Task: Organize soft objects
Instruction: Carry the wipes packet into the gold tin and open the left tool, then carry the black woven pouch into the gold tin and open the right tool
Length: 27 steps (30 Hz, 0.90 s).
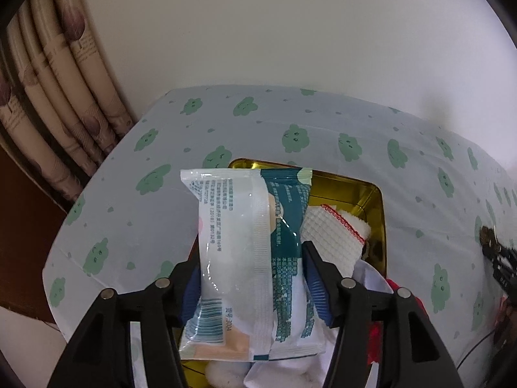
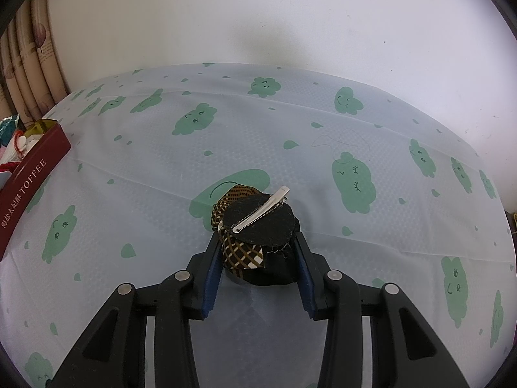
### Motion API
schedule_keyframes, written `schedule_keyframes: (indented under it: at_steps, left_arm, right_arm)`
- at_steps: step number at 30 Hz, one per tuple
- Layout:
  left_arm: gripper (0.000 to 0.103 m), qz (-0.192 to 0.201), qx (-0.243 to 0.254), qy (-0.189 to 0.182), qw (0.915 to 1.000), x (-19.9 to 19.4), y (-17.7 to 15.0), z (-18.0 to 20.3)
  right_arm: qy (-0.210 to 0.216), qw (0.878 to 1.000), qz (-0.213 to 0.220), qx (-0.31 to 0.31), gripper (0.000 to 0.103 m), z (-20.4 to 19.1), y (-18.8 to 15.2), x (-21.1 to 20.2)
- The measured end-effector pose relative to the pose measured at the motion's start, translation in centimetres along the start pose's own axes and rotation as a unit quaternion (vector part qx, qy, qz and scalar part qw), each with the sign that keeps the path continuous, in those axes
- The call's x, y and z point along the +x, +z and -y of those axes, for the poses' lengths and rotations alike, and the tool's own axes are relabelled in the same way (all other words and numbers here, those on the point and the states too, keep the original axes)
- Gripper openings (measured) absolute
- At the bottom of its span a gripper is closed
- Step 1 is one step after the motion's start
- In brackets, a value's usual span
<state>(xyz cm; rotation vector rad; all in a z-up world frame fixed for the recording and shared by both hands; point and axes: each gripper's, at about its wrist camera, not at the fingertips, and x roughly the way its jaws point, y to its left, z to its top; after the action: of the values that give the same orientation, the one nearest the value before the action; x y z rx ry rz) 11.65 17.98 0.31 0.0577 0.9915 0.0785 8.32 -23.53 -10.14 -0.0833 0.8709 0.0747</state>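
Observation:
In the left wrist view my left gripper (image 1: 250,258) is shut on a white and teal plastic packet (image 1: 248,242), held above a gold-lined tin (image 1: 376,200). In the tin lie a white waffle cloth with red stitching (image 1: 332,236) and other white and red soft items (image 1: 381,329). In the right wrist view my right gripper (image 2: 258,242) is shut on a black and brown plaid fabric hair clip (image 2: 258,226) with a metal clasp on top, low over the table. The tin shows at the far left, dark red with TOFFEE lettering (image 2: 29,174).
The table has a pale cloth with green cloud prints (image 2: 290,123). A white wall stands behind it and a patterned curtain (image 1: 55,74) hangs at the left. The right gripper's tip shows at the left wrist view's right edge (image 1: 497,252).

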Motion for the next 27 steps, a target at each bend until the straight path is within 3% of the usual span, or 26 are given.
schedule_keyframes:
  at_steps: [8, 17, 27]
  left_arm:
    - [0.065, 0.036, 0.003, -0.013, 0.9993, -2.8, -0.1, -0.7]
    - [0.065, 0.093, 0.005, 0.0, 0.9956, -7.2, -2.0, -1.2]
    - [0.065, 0.1, -0.06, 0.023, 0.9929, -7.3, -5.5, -3.8]
  right_arm:
    - [-0.004, 1.0, 0.0, -0.001, 0.04, 0.0, 0.0, 0.1]
    - [-0.005, 1.0, -0.001, -0.001, 0.041, 0.1, 0.1, 0.0]
    - [-0.009, 1.0, -0.006, 0.004, 0.041, -0.2, 0.3, 0.1]
